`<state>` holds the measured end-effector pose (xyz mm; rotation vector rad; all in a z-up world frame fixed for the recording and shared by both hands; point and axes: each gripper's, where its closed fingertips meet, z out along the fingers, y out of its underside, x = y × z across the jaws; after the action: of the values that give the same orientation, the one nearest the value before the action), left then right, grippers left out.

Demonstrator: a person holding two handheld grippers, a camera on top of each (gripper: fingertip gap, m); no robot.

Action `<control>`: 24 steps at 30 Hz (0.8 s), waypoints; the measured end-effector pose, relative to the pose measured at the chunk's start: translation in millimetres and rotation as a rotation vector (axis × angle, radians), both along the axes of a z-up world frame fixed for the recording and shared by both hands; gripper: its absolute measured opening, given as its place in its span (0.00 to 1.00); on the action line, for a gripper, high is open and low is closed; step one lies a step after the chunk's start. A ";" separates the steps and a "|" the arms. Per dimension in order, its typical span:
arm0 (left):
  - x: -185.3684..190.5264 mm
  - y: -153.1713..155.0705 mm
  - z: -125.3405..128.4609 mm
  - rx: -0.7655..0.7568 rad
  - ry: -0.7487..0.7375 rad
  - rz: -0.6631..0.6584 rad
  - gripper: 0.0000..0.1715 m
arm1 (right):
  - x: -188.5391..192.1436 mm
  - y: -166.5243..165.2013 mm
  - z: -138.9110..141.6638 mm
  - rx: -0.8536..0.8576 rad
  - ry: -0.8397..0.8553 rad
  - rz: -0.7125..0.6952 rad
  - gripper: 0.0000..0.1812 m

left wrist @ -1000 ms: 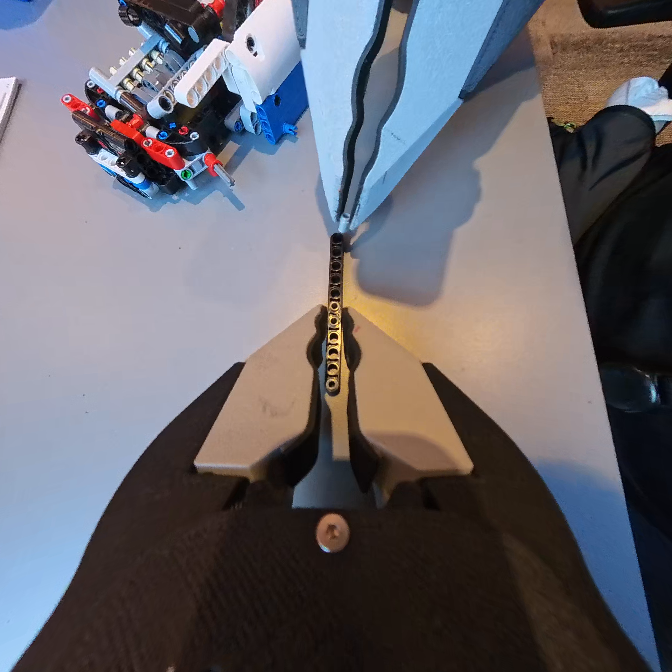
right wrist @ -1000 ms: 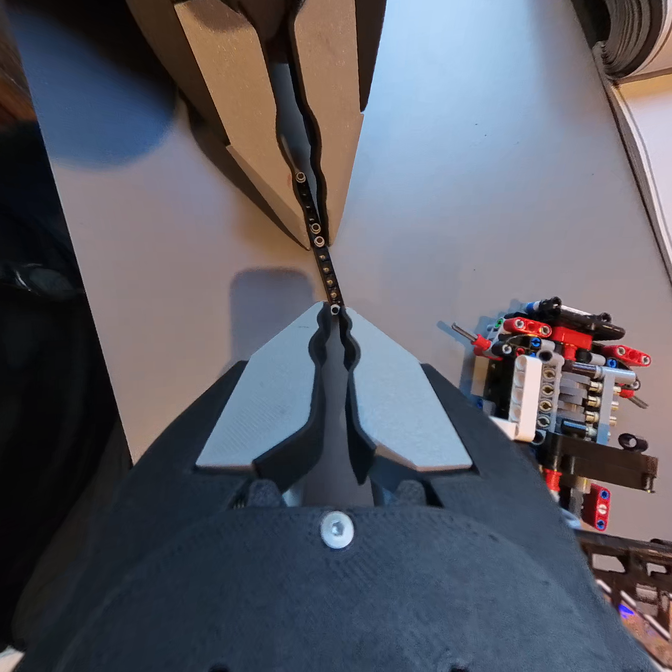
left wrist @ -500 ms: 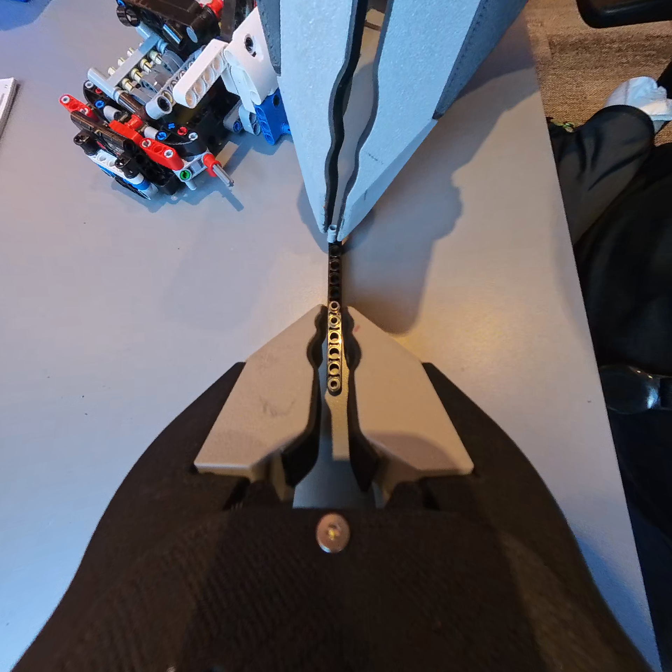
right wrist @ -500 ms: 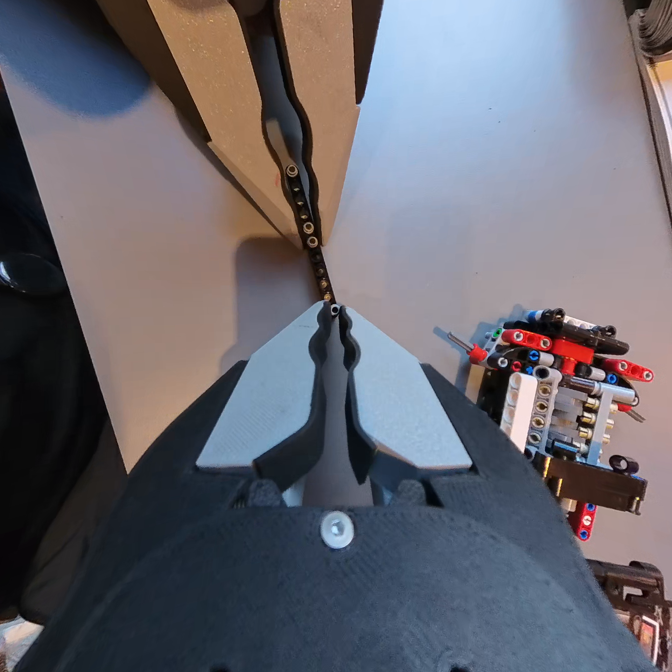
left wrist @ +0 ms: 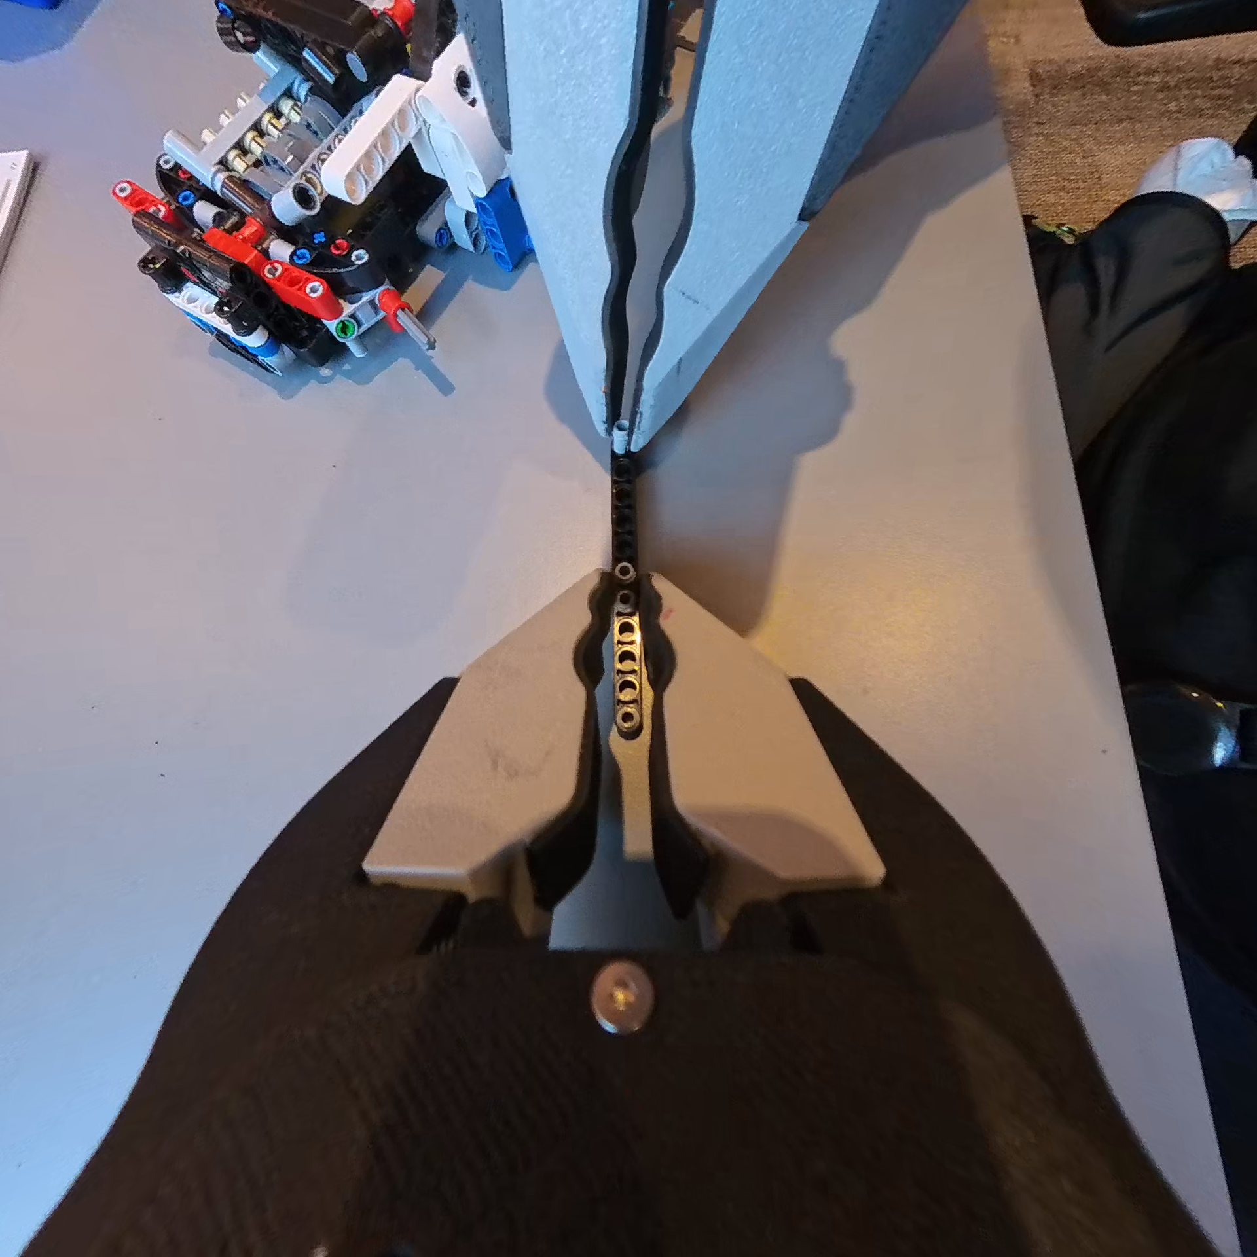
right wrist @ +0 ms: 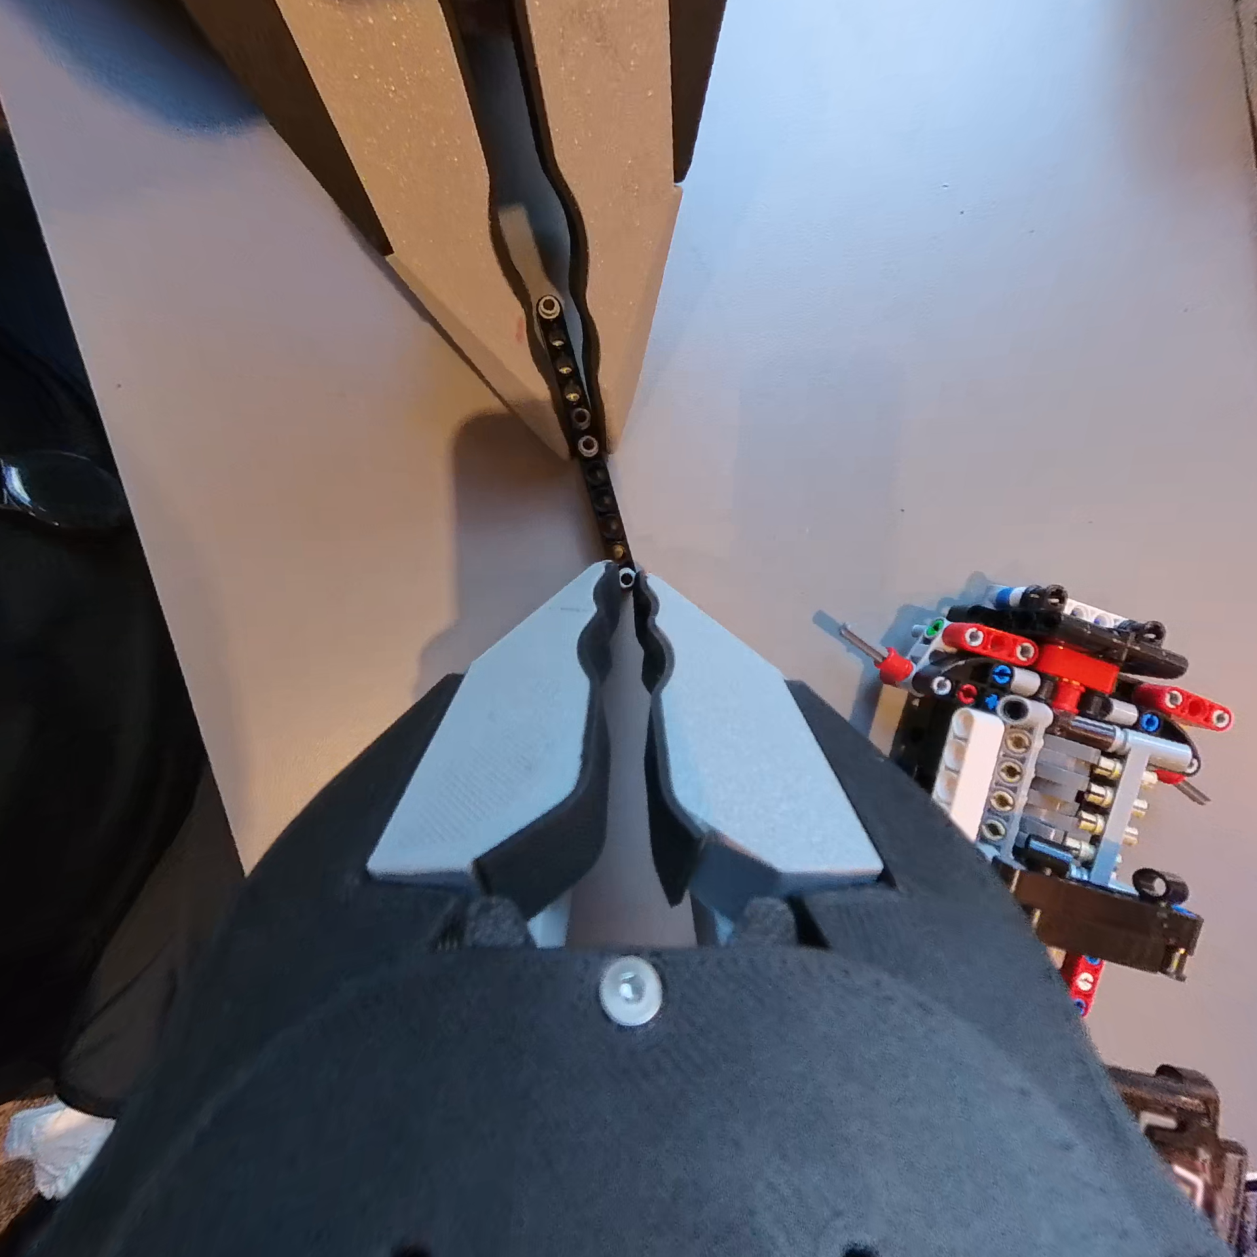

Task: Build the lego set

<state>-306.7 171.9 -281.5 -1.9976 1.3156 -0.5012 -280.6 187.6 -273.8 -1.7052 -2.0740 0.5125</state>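
My left gripper (left wrist: pixel 626 578) is shut on a long black beam with holes (left wrist: pixel 624 503), held level above the grey table (left wrist: pixel 272 612). The beam's far half sticks out past the fingertips. My right gripper (right wrist: pixel 627 578) is shut on a small grey pin (right wrist: pixel 626 579) at its very tips. The pin touches the far end of the beam (right wrist: pixel 598 490). In the left wrist view the right gripper (left wrist: pixel 622 435) comes in from above, facing mine tip to tip. A partly built black, red, white and blue lego model (left wrist: pixel 306 204) stands on the table to the side; it also shows in the right wrist view (right wrist: pixel 1047 748).
The table edge (left wrist: pixel 1061 544) runs close along the beam's right side, with a person's dark clothing (left wrist: pixel 1170 408) beyond it. A white booklet corner (left wrist: pixel 10 197) lies at the far left. Dark lego frame parts (right wrist: pixel 1183 1115) lie near the model. The grippers' ends are close to 4 cm from one another.
The right gripper has shifted sideways with the pin and now lines up tip to tip with the beam's far end. The left gripper has kept the beam still.
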 end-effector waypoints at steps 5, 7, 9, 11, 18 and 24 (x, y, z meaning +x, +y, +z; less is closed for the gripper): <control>0.1 -0.1 -0.1 0.002 0.001 0.000 0.03 | 0.2 -0.1 -0.3 -0.031 -0.024 0.029 0.01; 0.1 0.0 0.0 0.000 0.000 0.000 0.02 | 0.4 -0.2 -0.5 -0.018 -0.039 0.061 0.01; 0.1 -0.1 -0.1 0.000 0.000 0.000 0.02 | 0.8 -0.3 -0.6 0.002 -0.047 0.097 0.01; 0.1 0.0 -0.1 -0.001 0.000 0.000 0.03 | 0.7 0.3 -0.7 0.051 -0.050 0.143 0.01; -0.1 0.0 -0.1 0.001 0.002 0.001 0.03 | 0.3 1.4 -1.0 0.106 -0.073 0.211 0.01; -0.1 0.0 -0.2 0.002 0.002 0.001 0.03 | 0.0 1.2 -1.3 -0.015 -0.112 0.142 0.01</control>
<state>-306.8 171.9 -281.8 -1.9975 1.3160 -0.4970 -280.6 188.9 -275.1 -1.6370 -2.2888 0.4868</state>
